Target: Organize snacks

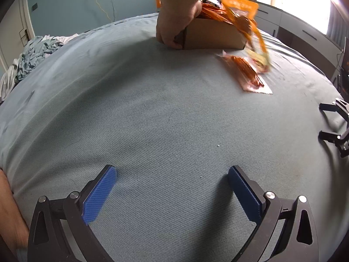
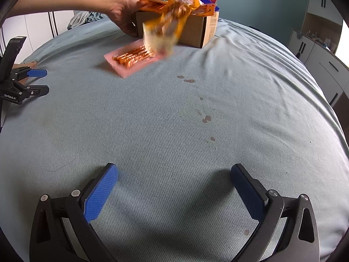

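A brown cardboard box (image 1: 213, 35) (image 2: 196, 30) full of snack packets stands at the far side of the bed. A bare hand (image 1: 176, 19) (image 2: 124, 17) holds the box. An orange snack packet (image 1: 246, 21) (image 2: 168, 24), blurred, is in the air beside the box. A pink packet of orange sticks (image 1: 246, 72) (image 2: 133, 57) lies flat on the sheet in front of the box. My left gripper (image 1: 172, 187) (image 2: 37, 81) is open and empty, resting on the sheet. My right gripper (image 2: 174, 187) (image 1: 327, 120) is open and empty, resting on the sheet too.
The grey-blue bed sheet (image 1: 152, 109) (image 2: 174, 120) has small brown stains (image 2: 206, 119). Crumpled bedding (image 1: 32, 54) lies at the far left corner. Grey cabinets (image 1: 301, 30) (image 2: 322, 61) stand beyond the bed.
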`<state>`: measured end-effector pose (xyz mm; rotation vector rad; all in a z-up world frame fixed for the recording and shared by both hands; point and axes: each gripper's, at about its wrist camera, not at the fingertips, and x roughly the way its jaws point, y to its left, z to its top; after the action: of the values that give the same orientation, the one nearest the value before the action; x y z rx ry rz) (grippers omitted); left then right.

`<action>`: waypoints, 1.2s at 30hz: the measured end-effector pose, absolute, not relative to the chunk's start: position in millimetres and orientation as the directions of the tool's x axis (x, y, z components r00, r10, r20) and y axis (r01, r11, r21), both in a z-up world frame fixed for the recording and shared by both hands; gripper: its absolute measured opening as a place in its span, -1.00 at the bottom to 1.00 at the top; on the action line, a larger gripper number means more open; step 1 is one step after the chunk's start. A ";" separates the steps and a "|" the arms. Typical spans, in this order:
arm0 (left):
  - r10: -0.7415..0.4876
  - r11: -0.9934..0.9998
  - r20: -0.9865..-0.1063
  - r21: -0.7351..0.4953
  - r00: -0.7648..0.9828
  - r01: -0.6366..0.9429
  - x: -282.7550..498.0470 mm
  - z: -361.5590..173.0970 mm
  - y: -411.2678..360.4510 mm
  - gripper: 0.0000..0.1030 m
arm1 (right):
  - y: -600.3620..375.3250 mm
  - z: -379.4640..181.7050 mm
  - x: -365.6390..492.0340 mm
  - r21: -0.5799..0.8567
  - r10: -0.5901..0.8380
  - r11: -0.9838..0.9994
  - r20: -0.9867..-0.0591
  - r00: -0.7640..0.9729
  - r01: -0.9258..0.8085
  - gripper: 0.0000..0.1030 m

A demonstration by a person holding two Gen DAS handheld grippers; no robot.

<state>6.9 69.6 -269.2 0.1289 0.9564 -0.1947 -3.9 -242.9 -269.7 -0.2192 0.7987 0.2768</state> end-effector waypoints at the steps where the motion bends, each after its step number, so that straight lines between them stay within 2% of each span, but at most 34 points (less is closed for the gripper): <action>1: -0.108 0.975 -0.821 0.023 0.561 0.221 7.3 -269.2 69.9 1.00 | -242.6 -270.0 -4.1 -0.089 0.161 0.941 -0.729 0.665 -0.325 1.00; 36: -0.105 0.975 -0.820 0.028 0.562 0.222 7.5 -268.7 71.0 1.00 | -245.4 -270.2 -2.2 -0.097 0.160 0.938 -0.729 0.665 -0.331 1.00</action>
<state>7.5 71.0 -268.7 0.1333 0.9550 -0.1931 -2.2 -245.4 -270.2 -0.2296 0.7973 0.2801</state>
